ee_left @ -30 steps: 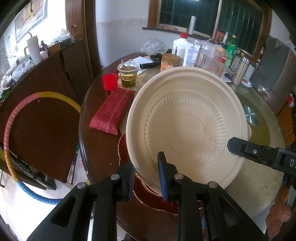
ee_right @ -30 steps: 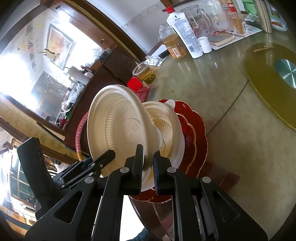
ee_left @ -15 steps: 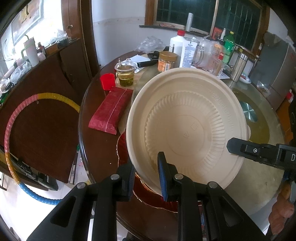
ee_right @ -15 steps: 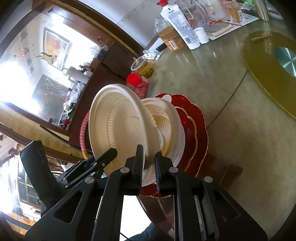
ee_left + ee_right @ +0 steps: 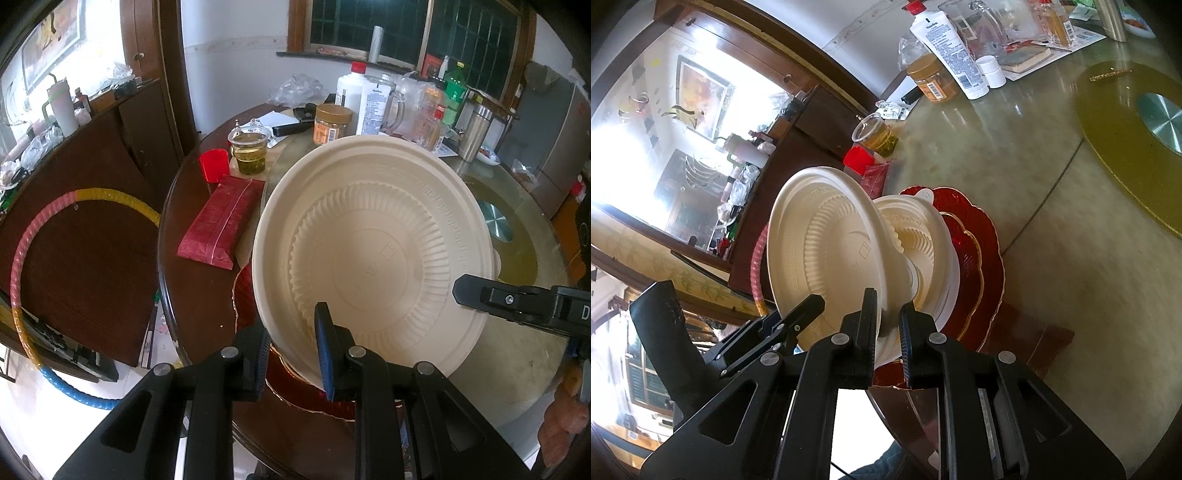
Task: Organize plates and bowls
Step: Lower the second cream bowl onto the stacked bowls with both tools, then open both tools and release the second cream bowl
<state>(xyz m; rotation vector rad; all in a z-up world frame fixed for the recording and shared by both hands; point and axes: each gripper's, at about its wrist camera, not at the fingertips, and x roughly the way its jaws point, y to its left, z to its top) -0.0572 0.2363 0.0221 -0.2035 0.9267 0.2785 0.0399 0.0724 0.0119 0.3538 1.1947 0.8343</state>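
At the near table edge, both grippers pinch one cream plate (image 5: 373, 251) by its rim: the left gripper (image 5: 291, 354) is clamped on the lower edge, the right gripper (image 5: 888, 328) on the edge next to it, so the plate hangs tilted, underside up, above the stack. Just beyond it sits a cream bowl (image 5: 923, 240), nested on the red plates (image 5: 979, 258) that rest flat on the table (image 5: 1071, 295).

To do this well, I would keep both grips equal and level the plate before lowering; the thin moulded rim looks likely to flex or slip if one side pulls harder. Centre it over the stack, then let go only once it rests.

Farther off, the red packet (image 5: 221, 221), red cup (image 5: 214, 165) and tea cup (image 5: 251, 153) stand well apart, so they should not interfere.
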